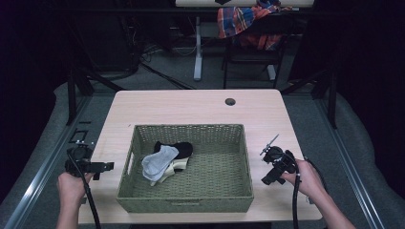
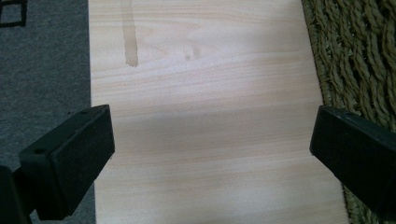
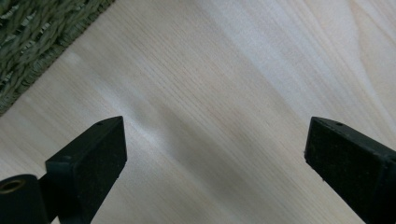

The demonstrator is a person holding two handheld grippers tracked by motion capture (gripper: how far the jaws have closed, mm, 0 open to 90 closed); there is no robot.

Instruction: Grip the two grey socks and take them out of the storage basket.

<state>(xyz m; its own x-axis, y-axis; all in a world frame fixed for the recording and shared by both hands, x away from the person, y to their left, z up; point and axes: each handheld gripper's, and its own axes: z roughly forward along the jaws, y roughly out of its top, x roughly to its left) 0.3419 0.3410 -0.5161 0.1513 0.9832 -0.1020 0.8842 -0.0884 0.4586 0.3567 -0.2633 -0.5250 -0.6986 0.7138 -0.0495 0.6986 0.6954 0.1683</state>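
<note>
**Socks lie in the woven basket, both grippers wide apart beside it**

Basket of green woven fibre sits at the middle of the pale wooden table in the high view, rectangular, with upright plaited walls and a handle slot in its left side. Inside, toward its left half, lies a small heap of socks: a soft grey one on top, a black one behind it and a cream one beneath. The left gripper hangs over the table's left edge, pointing at the basket's left wall; the right gripper hovers over bare wood just right of the basket. A round hole marks the far side of the tabletop.

In the left gripper view, two blunt black jaws with matte, grainy pads stand spread wide with nothing between them. Smooth blond wood grain lies below, grey carpet on the left, and the basket's knotted weave on the right.

In the right gripper view, the jaws are likewise spread wide and empty above streaked wood grain, with the basket's braided rim in the upper left corner.
</note>
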